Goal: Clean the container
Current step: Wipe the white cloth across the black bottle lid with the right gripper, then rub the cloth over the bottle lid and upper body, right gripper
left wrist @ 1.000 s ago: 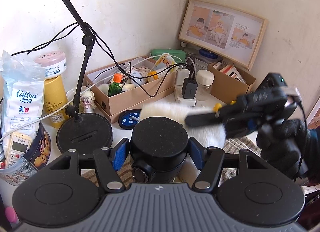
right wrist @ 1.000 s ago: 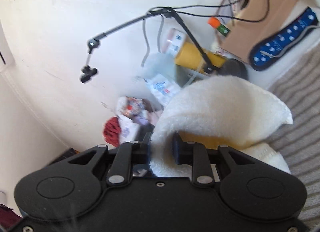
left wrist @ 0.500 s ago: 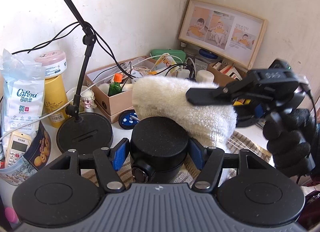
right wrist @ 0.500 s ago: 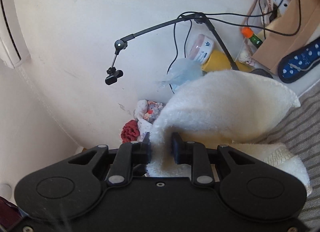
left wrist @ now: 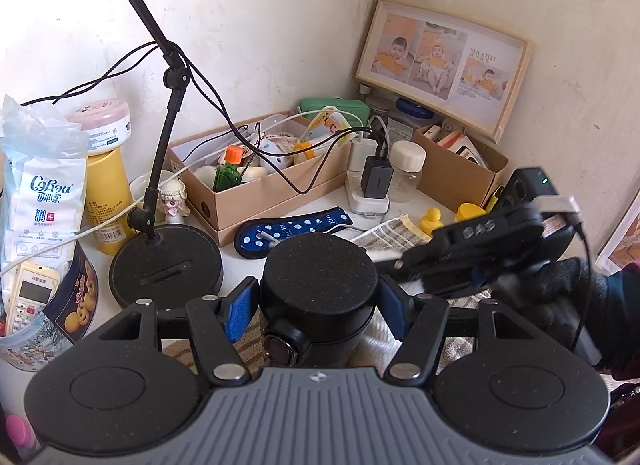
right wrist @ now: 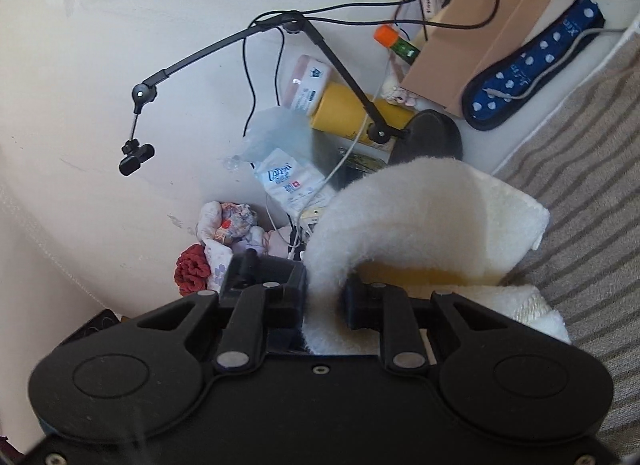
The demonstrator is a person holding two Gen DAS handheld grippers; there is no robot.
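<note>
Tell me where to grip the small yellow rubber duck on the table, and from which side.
Pinch the yellow rubber duck across its rounded body, coming straight down from above: it stands upright and small, with the striped cloth and a yellow cap close beside it, so side approaches look crowded.

The container [left wrist: 320, 285] sits between the left gripper's [left wrist: 318, 305] fingers on a striped mat [right wrist: 592, 193]. The right gripper [left wrist: 472, 253], to its right, pinches a towel [right wrist: 424, 217]. Behind, a box [left wrist: 264, 181] stands along the table's back edge; a frame [left wrist: 444, 65] leans in the back right corner.

Right tool [right wrist: 323, 297] pinches white towel [right wrist: 424, 217] above striped cloth [right wrist: 592, 201]
</note>
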